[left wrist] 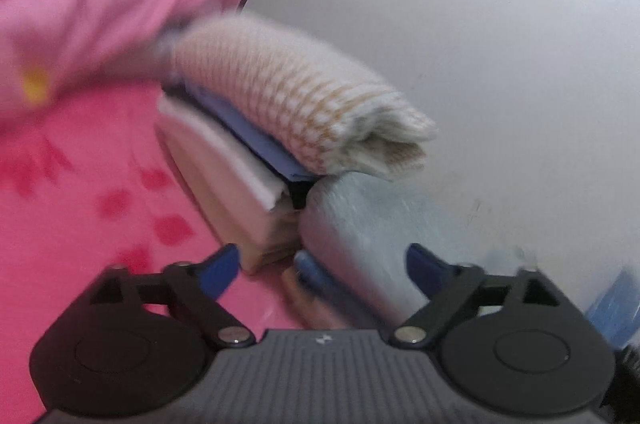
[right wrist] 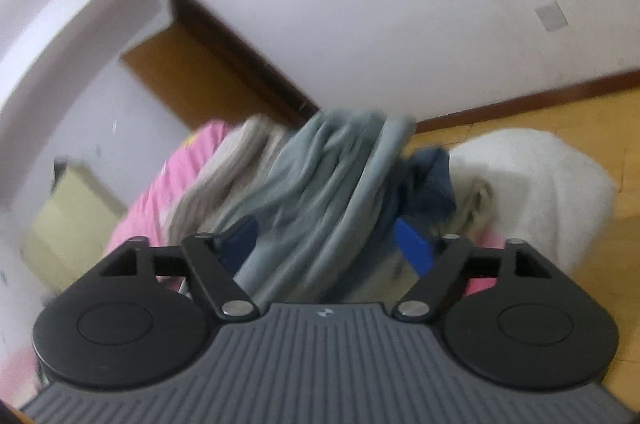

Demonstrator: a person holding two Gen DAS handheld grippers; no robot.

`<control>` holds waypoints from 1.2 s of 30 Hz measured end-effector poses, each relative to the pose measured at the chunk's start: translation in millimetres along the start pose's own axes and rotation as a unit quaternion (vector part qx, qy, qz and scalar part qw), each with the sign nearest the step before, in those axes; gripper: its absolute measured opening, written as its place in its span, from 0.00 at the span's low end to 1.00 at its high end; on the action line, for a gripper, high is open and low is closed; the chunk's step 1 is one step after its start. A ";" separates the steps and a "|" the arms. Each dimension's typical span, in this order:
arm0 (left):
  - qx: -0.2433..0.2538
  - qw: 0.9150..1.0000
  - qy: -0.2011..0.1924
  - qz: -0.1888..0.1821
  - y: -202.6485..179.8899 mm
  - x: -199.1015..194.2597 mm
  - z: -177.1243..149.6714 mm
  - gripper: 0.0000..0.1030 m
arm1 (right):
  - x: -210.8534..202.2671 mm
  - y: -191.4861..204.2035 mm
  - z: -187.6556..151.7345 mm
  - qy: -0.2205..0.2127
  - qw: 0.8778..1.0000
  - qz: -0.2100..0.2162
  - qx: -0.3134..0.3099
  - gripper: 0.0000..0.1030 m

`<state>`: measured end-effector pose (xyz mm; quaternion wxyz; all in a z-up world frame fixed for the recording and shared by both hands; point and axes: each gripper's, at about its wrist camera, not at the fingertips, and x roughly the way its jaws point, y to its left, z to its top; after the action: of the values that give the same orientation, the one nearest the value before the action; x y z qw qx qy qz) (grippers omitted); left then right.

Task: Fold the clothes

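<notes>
Folding looks well advanced: a stack of folded clothes (left wrist: 256, 160) sits on the pink bed (left wrist: 80, 216), with a checked towel (left wrist: 304, 96) on top. Just beside it lies a pale blue garment (left wrist: 360, 236), folded in the left view, still rumpled in the right, so it probably needs tidying. Beyond it a white heap (right wrist: 532, 184) seems to wait its turn. Left tool (left wrist: 322, 268) and right tool (right wrist: 334, 244) both stand wide open, the cloth between the jaws but unpinched.
</notes>
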<state>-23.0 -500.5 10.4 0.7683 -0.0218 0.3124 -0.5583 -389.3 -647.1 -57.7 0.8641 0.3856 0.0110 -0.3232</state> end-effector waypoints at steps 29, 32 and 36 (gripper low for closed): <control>0.051 0.994 0.026 0.097 -93.0 -218.3 -96.6 1.00 | -180.4 201.4 -149.1 0.016 0.894 -0.277 -0.352 0.99; 0.058 0.993 0.039 0.097 -98.0 -215.5 -98.6 1.00 | -188.9 197.8 -145.0 0.012 0.902 -0.278 -0.330 0.99; 0.070 0.990 0.046 0.110 -105.0 -214.0 -101.9 1.00 | -197.2 192.9 -143.4 -0.003 0.902 -0.289 -0.322 0.99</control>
<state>-201.9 -321.4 66.1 0.8093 0.0924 0.3080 -0.4915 -402.8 -346.8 21.6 0.8100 0.0653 0.2227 -0.5385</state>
